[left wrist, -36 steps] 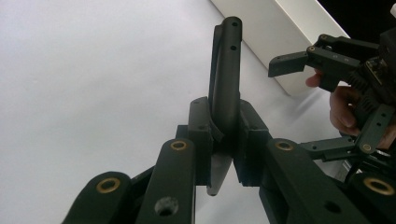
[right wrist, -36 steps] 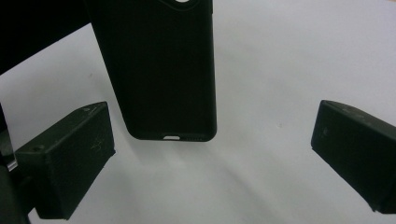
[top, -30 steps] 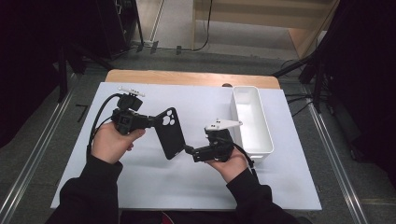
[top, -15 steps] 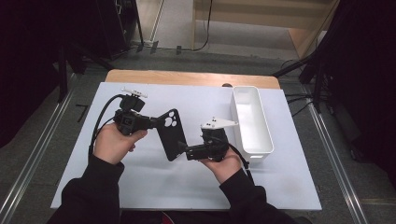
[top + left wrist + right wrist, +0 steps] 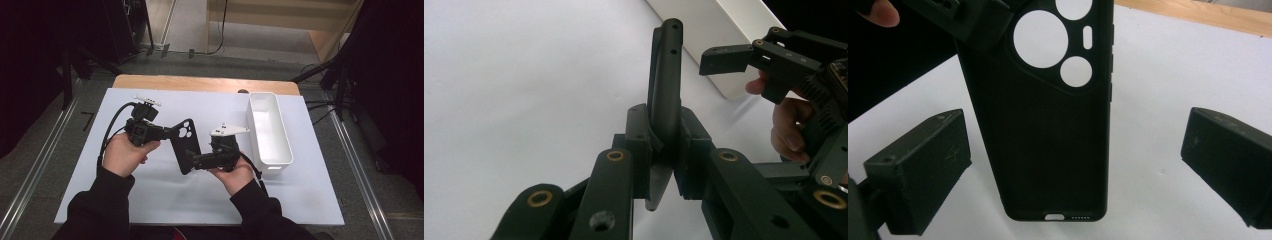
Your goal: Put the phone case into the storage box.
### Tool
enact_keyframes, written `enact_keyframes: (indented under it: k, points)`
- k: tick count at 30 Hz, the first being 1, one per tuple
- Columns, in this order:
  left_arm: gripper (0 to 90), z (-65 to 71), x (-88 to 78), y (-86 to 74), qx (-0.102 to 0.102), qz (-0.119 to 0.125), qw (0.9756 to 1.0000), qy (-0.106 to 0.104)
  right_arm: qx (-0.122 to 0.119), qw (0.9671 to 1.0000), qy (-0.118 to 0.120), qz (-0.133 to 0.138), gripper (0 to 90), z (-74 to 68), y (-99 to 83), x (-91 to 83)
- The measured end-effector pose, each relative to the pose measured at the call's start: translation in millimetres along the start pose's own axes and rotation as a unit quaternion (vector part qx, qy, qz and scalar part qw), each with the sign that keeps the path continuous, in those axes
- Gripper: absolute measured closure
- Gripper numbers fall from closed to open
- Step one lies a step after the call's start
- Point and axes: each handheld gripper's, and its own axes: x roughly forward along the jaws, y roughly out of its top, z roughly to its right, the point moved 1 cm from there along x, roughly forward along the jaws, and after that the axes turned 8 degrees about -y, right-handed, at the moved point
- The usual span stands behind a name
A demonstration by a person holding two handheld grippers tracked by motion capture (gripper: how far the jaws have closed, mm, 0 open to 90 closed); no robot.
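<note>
Black, light and flexible, the phone case (image 5: 665, 85) is held clear of the table (image 5: 150, 200), pinched at its camera end by the left tool (image 5: 663, 150), its free lower end lying between the right tool's (image 5: 1075, 165) wide-open jaws, where its side edges should be gripped.

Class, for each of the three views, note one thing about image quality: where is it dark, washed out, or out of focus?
High view: the room around the table is nearly black, while the white mat is evenly lit. Left gripper view: the near jaws are soft, and the case they pinch is sharper. Right gripper view: the case is so dark that its surface detail is lost; the mat behind looks washed out.
</note>
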Motion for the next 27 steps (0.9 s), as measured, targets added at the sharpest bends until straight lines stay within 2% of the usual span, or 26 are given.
enact_keyframes:
  k: [6, 11, 21, 27]
  points:
    - [78.5, 2.4, 2.6, -0.1, 0.004, -0.006, 1.0000, -0.001, 0.003, 1.0000, 0.002, 0.002, 0.0, -2.8, 1.5, 2.1]
    - [78.5, 3.3, 4.5, -0.4, 0.000, -0.006, 1.0000, -0.003, 0.010, 0.9999, 0.003, 0.003, 0.0, -4.3, 3.3, 4.5]
    - [78.5, 8.3, 9.6, -0.7, 0.001, -0.008, 0.9999, -0.006, 0.000, 1.0000, 0.001, 0.002, 0.0, -13.7, 7.9, 12.6]
    - [78.5, 10.4, 10.2, -0.6, 0.004, -0.004, 0.9999, -0.011, 0.002, 1.0000, -0.003, 0.002, 0.0, -15.0, 9.1, 18.5]
